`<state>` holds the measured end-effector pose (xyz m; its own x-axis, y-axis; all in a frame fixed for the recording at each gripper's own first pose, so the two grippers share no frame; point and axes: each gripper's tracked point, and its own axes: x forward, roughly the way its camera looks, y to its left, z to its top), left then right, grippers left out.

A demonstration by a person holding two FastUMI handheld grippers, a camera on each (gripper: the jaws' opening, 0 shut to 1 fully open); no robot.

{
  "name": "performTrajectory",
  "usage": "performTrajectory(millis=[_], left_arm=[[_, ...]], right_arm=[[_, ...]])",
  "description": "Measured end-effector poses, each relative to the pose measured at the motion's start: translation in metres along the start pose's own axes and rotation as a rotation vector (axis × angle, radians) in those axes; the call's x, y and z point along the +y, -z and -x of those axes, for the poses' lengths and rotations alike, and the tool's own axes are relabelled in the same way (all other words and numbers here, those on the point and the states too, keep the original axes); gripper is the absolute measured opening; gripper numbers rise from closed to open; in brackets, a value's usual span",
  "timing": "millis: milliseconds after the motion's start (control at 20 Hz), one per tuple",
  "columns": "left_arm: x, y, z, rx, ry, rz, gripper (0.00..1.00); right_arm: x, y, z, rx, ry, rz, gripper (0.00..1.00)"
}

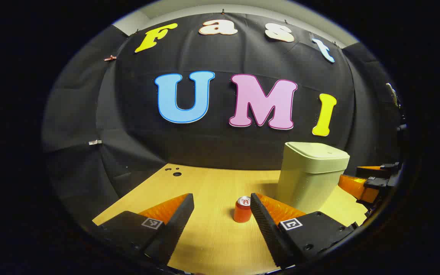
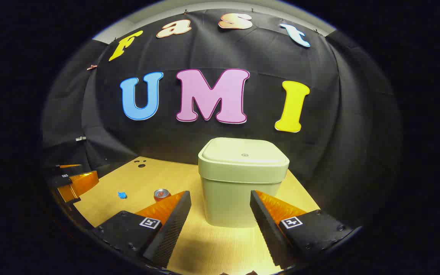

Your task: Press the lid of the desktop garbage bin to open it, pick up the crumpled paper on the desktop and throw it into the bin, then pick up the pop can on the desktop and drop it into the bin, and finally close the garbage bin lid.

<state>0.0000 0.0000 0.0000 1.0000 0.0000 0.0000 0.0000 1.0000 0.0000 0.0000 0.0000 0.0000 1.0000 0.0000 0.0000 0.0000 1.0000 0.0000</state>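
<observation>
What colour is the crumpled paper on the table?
Blue; the crumpled paper shows best in the right gripper view.

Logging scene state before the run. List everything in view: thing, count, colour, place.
garbage bin: 1, pale cream, lid closed, on the desktop straight ahead of the right hand-held gripper.
pop can: 1, red-orange with silver top, upright, left of the bin.
crumpled paper: 1, blue, small, left of the can.
desktop: 1, light wood, dark holes at the far left corner.
left hand-held gripper: 1, open, can just ahead between its fingers.
right hand-held gripper: 1, open, facing the bin.
</observation>
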Motion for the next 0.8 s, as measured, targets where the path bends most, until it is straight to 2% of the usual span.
performTrajectory(millis=[50,800], left_arm=[[0.0004,0.0023,0.0002,0.005,0.002,0.005,0.96],[-0.0036,0.0076,-0.0057,0.025,0.033,0.01,0.95]], right_arm=[[-0.0003,0.0003,-0.0007,0.001,-0.001,0.003,0.98],[0.0048,0.0078,-0.007,0.027,-0.03,0.019,0.98]])
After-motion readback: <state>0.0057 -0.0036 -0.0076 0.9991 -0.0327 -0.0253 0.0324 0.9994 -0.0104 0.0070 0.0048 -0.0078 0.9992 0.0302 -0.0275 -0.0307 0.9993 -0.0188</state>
